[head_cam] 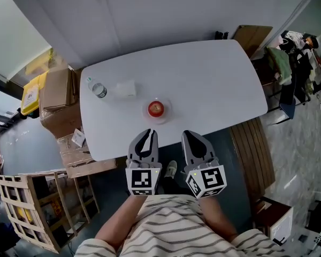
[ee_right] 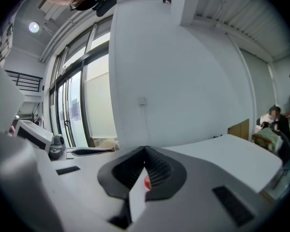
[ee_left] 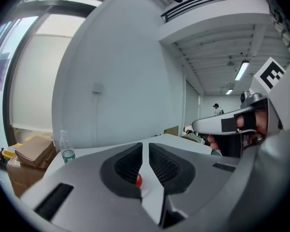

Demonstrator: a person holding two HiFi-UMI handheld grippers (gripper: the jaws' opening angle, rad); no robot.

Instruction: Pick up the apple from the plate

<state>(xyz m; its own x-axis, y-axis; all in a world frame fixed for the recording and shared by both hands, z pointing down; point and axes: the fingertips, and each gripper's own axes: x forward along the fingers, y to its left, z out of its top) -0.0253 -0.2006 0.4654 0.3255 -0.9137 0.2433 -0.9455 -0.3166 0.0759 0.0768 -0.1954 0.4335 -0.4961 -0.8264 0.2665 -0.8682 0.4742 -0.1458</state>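
Nearest: striped shirt [head_cam: 171, 229] and two forearms, each behind a cube with black-and-white square markers.

Just ahead, side by side at the near edge of the white table [head_cam: 214, 84]: left gripper [head_cam: 145, 135] clenched to a thin slit, grasping nothing; right gripper [head_cam: 195, 138] clenched, tips touching, likewise holding nothing.

Beyond the tips: a strip of white tabletop, then the red apple [head_cam: 155, 108] sitting on a clear plate [head_cam: 167, 111], apart from both grippers and glimpsed past the jaws in each gripper view.

Farther left on the table: small white packet [head_cam: 125, 88] and, beside it, an upright water bottle [head_cam: 97, 88], label print too small to read.

Off the table: wooden crate frame [head_cam: 21, 208] lower left, cardboard boxes [head_cam: 56, 90] and yellow bin [head_cam: 32, 94] at left, slatted wooden bench [head_cam: 251, 154] at right.
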